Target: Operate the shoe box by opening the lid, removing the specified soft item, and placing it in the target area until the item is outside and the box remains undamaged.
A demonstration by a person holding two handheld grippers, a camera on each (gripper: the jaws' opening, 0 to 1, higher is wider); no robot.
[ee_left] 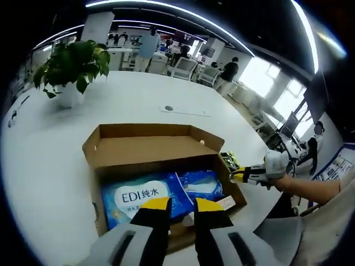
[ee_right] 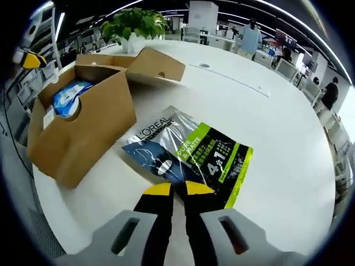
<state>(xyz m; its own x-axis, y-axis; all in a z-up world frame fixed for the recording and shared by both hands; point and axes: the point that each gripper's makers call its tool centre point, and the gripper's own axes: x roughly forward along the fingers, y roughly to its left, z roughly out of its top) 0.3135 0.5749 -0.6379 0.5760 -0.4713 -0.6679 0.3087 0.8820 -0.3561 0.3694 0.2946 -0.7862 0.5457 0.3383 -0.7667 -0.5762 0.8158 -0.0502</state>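
"edi" with chinese characters on the blue pack [ee_left: 145, 198], "l'oreal", "pure & matte" and "4:1" on the dark sachet [ee_right: 191, 152]

Open office, white round table [ee_left: 138, 97], potted plant [ee_left: 72, 66], bright windows [ee_left: 277, 88], ceiling light strips [ee_left: 183, 11]

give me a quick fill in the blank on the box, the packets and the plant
The cardboard box has its lid ____.
The blue EDI packet lies ____ the box.
The L'Oreal packet lies on the white ____, outside the box.
The potted plant has ____ leaves.

Missing words: open; inside; table; green
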